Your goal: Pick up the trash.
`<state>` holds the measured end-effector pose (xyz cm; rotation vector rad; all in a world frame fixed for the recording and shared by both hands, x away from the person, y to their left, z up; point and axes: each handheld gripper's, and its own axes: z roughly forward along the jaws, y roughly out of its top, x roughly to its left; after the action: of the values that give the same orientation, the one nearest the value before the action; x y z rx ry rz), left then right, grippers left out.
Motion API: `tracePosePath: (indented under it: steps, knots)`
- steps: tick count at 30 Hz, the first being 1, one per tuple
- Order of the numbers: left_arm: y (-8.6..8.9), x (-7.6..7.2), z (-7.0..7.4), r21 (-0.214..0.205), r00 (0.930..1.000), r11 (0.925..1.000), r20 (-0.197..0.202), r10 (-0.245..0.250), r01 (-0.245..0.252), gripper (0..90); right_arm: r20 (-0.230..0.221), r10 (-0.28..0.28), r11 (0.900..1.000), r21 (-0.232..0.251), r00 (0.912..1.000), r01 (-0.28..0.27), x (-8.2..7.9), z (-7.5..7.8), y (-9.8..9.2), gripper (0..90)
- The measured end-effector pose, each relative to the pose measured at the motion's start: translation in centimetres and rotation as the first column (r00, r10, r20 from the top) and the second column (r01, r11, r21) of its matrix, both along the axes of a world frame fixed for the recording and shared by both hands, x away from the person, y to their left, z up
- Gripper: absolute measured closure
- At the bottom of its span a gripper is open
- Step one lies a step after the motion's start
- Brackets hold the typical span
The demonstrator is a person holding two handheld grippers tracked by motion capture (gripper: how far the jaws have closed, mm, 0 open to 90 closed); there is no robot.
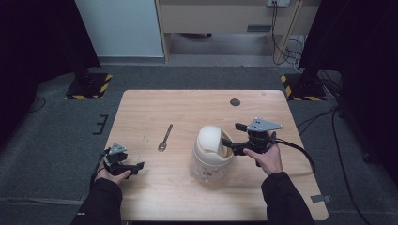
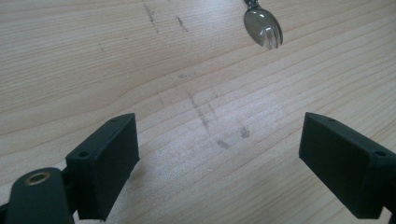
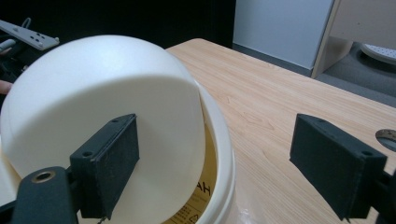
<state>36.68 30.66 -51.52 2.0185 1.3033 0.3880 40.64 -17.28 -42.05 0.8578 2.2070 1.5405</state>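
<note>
Right hand-held gripper (image 1: 231, 134) wide open at the white bin's domed lid (image 1: 210, 138), mid-bench
Left hand-held gripper (image 2: 219, 163) gapes empty near the bench's (image 1: 197, 105) near-left corner; its view reveals the spoon (image 2: 264, 28) has tines

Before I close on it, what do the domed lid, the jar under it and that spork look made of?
Lid: cream plastic by the look, smooth matte, with soft shading and no glare. Jar: clear, glass or plastic, I can't tell; the table shows through it. Spork: metal, polished, its bowl mirroring light.
</note>
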Motion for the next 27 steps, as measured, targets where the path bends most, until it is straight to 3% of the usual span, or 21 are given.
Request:
tracePosePath:
  steps: [3,7,10,13,17,27]
  knots:
    - [0.0,0.0,0.0,0.001,1.0,1.0,0.001,0.0,0.0,11.5,-0.003,-0.004,1.0,-0.002,1.0,0.004,0.0,-0.1,0.1,15.7]
    - [0.0,0.0,0.1,-0.002,1.0,1.0,0.006,0.003,-0.003,11.5,-0.015,-0.003,0.999,-0.045,0.9999,0.003,0.1,-0.5,0.2,15.7]
    - [0.0,0.0,0.2,-0.006,0.9999,1.0,0.015,0.004,-0.004,11.9,-0.066,0.022,0.9934,-0.111,0.9976,-0.029,0.1,-1.3,0.8,15.4]
    - [0.0,0.0,0.3,-0.009,0.9998,1.0,0.021,0.005,-0.005,12.1,-0.101,0.035,0.9893,-0.138,0.9943,-0.049,0.2,-1.9,1.2,15.0]
    - [0.0,0.0,0.4,-0.01,0.9995,0.9999,0.03,0.005,-0.005,12.3,-0.11,0.045,0.9896,-0.131,0.9929,-0.059,0.2,-1.9,1.3,17.1]
    - [0.0,-0.1,1.0,-0.033,0.9977,0.9994,0.066,0.015,-0.013,12.9,-0.053,0.015,0.9966,-0.08,0.9985,-0.019,-0.2,-0.4,-0.1,16.7]
